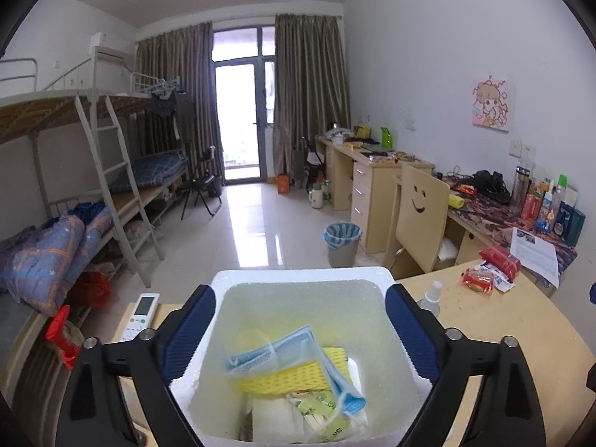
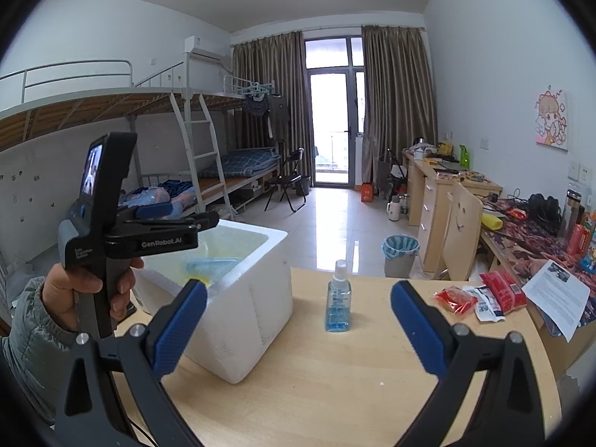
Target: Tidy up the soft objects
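A: White foam box (image 2: 238,298) sits left on the table; blue and yellow cloths (image 1: 298,365) and packets already lie inside. The left gripper (image 1: 300,327) hangs over it, jaws wide, holding nothing.

B: And rightwards?

A: A spray bottle (image 2: 338,298), then red snack packets (image 2: 484,296) not yet stowed. The right gripper (image 2: 298,320) gapes empty.

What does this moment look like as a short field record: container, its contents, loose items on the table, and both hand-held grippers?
container: white foam box on the light wooden table
contents: blue face masks in clear wrap, yellow textured cloth, small green-printed packets
on table: clear spray bottle with blue liquid, red snack packets
left hand-held gripper: open over the box, holding nothing
right hand-held gripper: open, empty, facing the bottle
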A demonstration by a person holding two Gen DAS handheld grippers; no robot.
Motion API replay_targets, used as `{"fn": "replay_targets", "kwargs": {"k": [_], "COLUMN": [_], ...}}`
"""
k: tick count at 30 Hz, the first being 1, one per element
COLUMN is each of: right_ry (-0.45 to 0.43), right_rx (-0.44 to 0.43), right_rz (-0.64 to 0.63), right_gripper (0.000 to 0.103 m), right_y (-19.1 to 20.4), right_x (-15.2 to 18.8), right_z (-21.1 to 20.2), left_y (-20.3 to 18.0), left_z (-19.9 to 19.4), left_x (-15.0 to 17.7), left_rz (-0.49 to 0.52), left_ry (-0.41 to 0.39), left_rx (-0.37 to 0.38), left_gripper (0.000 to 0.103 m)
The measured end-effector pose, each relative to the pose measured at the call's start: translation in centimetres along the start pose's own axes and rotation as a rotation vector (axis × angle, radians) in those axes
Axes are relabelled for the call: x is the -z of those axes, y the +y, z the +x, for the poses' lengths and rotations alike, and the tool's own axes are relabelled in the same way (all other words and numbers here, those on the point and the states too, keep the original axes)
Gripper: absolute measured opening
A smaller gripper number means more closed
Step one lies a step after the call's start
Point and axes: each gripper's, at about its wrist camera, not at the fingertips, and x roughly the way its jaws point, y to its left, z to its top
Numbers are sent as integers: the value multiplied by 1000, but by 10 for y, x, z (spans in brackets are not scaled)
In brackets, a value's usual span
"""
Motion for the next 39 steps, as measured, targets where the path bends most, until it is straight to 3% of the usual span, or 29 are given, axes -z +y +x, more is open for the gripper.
{"fn": "replay_targets", "kwargs": {"k": [3, 16, 39], "right_ry": [0, -33, -143], "right_rx": [-7, -26, -88], "right_rz": [4, 6, -27], "right_gripper": [100, 101, 102], "right_y": [0, 3, 45], "right_x": [1, 2, 22], "right_z": [0, -15, -117], "left_y": [-1, 0, -15], "left_z": [-6, -49, -191], "left_x": [0, 3, 45], "left_rz": [1, -10, -16], "left_ry": [-12, -74, -202], "left_rx": [-2, -69, -71], "left_gripper": [102, 102, 102]}}
